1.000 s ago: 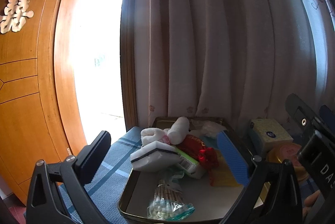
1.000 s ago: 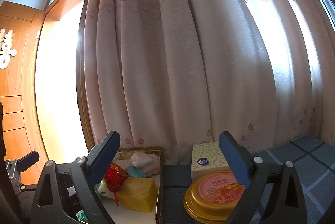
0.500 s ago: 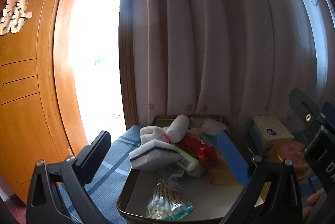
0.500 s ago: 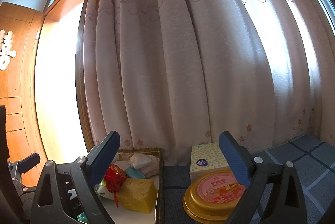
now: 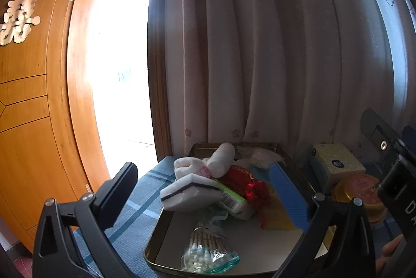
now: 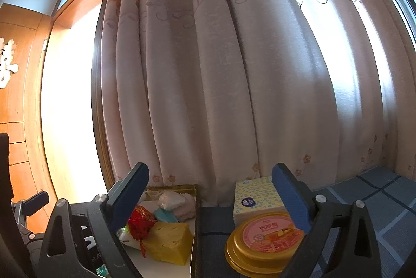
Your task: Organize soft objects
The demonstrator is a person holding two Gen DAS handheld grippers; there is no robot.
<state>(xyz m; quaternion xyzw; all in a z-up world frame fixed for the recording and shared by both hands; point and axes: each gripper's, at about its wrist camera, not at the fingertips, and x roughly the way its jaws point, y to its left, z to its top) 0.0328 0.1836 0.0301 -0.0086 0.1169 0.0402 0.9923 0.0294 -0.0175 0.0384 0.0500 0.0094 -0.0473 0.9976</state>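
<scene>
A gold-rimmed tray (image 5: 247,239) holds a heap of soft things. These are a white sponge with a dark stripe (image 5: 191,191), a rolled white towel (image 5: 221,159), a red pouch (image 5: 241,179), a green-and-white pack (image 5: 234,202) and a bag of cotton swabs (image 5: 208,249). My left gripper (image 5: 202,179) hovers open over the tray's near end, holding nothing. In the right wrist view a yellow sponge (image 6: 170,241) lies by the tray's right rim (image 6: 193,233). My right gripper (image 6: 209,179) is open and empty above the gap between tray and tin.
A gold round tin with a pink lid (image 6: 265,239) and a patterned tissue box (image 6: 256,197) stand right of the tray on a blue checked cloth (image 5: 135,200). A curtain (image 6: 234,70) hangs close behind. A wooden door (image 5: 31,122) is at the left.
</scene>
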